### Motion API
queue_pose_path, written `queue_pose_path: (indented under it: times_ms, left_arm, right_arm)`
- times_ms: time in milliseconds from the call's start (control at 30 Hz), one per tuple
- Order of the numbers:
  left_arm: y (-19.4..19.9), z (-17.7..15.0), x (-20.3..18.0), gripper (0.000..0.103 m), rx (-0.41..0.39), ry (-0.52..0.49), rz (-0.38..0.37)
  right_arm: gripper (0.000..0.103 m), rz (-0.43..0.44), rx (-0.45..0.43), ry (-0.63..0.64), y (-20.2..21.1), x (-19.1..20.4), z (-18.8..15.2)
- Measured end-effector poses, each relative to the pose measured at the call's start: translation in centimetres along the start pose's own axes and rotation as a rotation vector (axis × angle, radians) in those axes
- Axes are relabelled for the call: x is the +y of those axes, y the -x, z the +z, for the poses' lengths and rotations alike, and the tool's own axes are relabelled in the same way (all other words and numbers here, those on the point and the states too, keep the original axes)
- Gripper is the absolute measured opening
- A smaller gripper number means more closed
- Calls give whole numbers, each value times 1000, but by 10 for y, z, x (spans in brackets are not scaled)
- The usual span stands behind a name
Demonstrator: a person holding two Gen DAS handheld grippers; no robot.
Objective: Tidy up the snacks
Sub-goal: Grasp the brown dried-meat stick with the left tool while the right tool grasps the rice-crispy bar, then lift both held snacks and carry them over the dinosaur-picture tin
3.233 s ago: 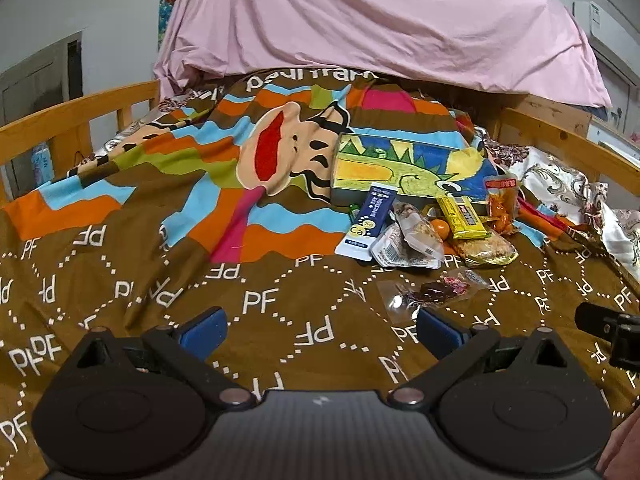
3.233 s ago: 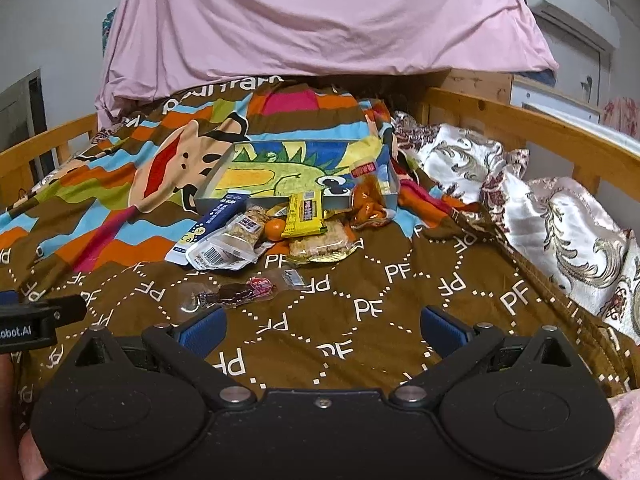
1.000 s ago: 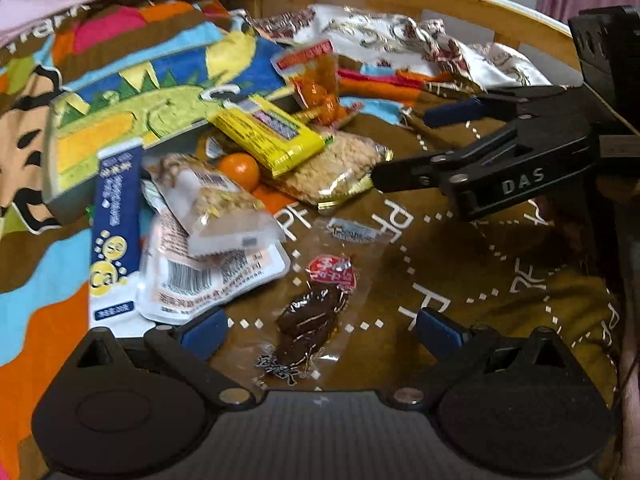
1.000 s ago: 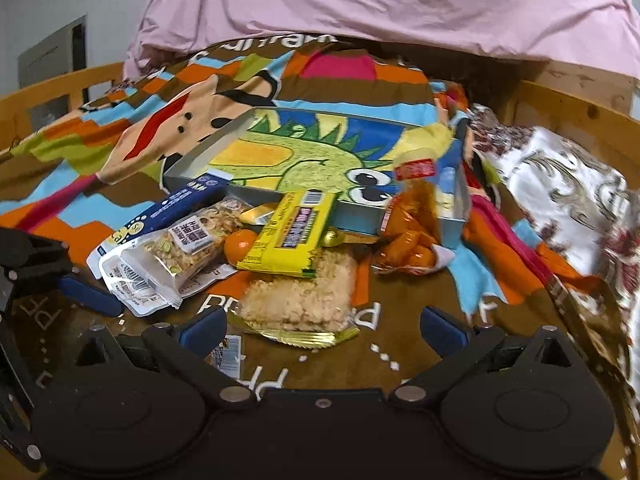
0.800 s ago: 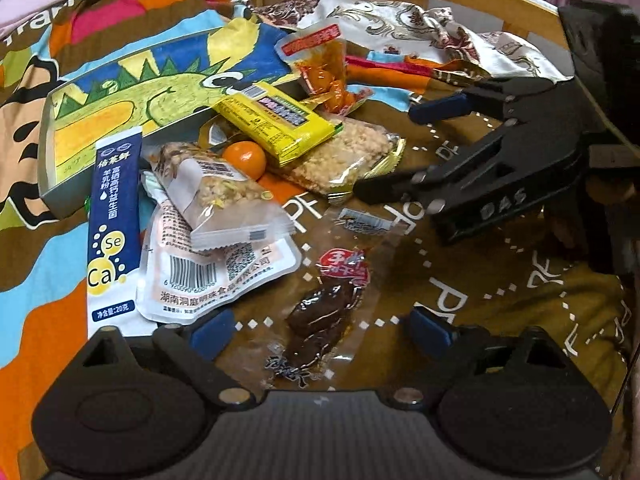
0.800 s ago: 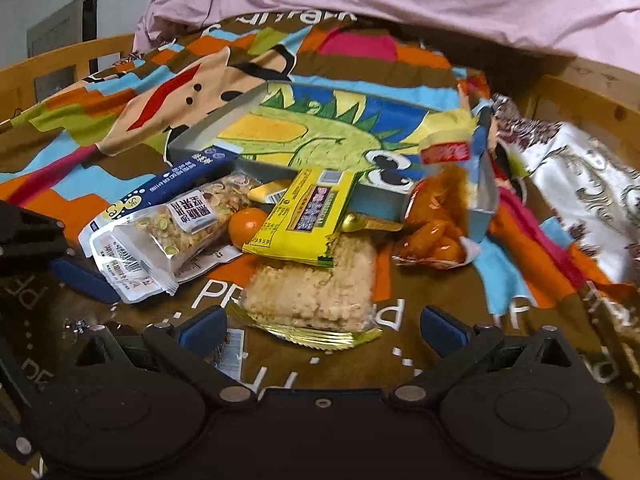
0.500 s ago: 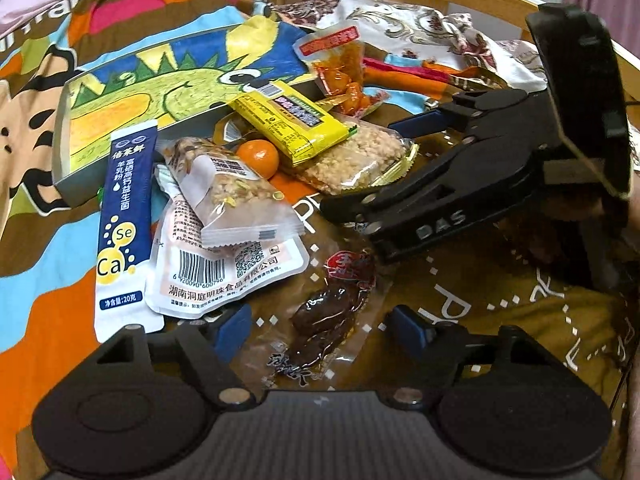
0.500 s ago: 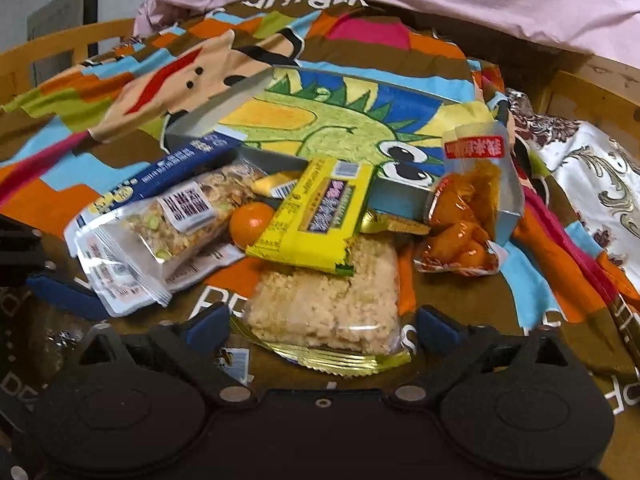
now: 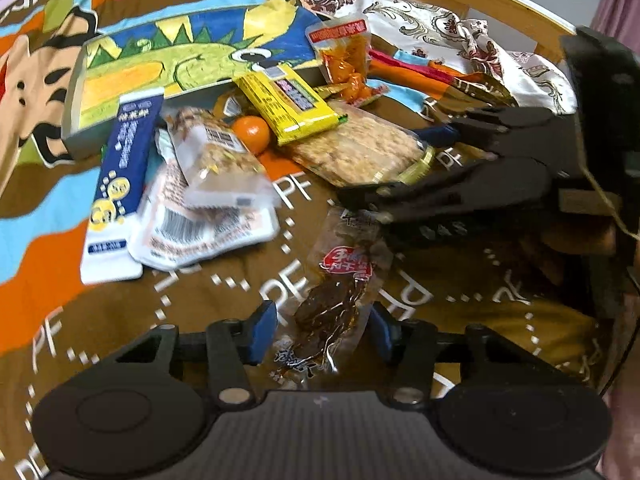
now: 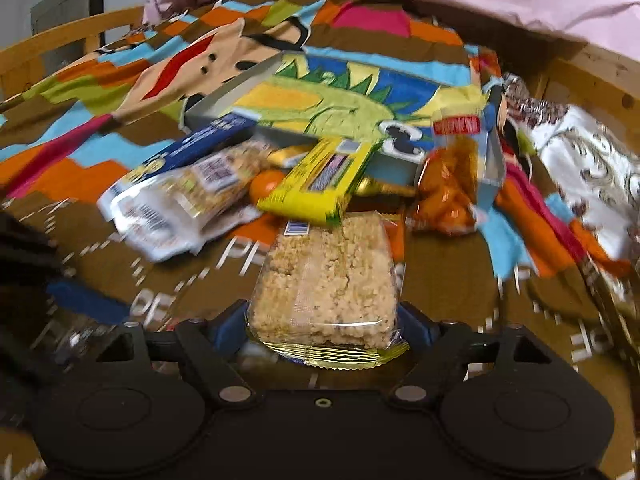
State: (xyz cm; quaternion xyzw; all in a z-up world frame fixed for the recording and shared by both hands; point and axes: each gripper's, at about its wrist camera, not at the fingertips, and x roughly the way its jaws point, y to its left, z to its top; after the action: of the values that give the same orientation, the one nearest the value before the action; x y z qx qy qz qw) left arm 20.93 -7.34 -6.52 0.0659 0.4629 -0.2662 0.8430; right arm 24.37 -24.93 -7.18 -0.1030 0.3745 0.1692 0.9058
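Between the left tongs' (image 9: 322,330) closing jaws lies a dark snack packet (image 9: 334,304) on the bedspread (image 9: 120,320), pads not quite touching. Right tongs (image 10: 322,326), also closing, flank the rice cake (image 10: 326,280). Beyond: yellow bar (image 10: 320,178), dinosaur box (image 10: 344,104).

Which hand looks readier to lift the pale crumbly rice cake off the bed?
Right. The right gripper has been closing around the rice cake; the left gripper straddles a dark dried-meat packet instead.
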Motion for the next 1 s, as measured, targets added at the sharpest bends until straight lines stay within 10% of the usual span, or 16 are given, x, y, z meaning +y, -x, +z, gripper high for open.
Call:
queue_pose_path:
  times_ms: [367,533,1000]
  left_arm:
    - [-10,7,-10,81,-11,-75,4]
    - [-14,11,-15,61,0,-95,11]
    - [18,-18,-37,50,-74,80,80]
  right_arm:
    - [91,33,-9,10,-14,0,4]
    - [79,21,-9,7,-12,-3,2]
    - [74,-157,-72,280,29,25,-21]
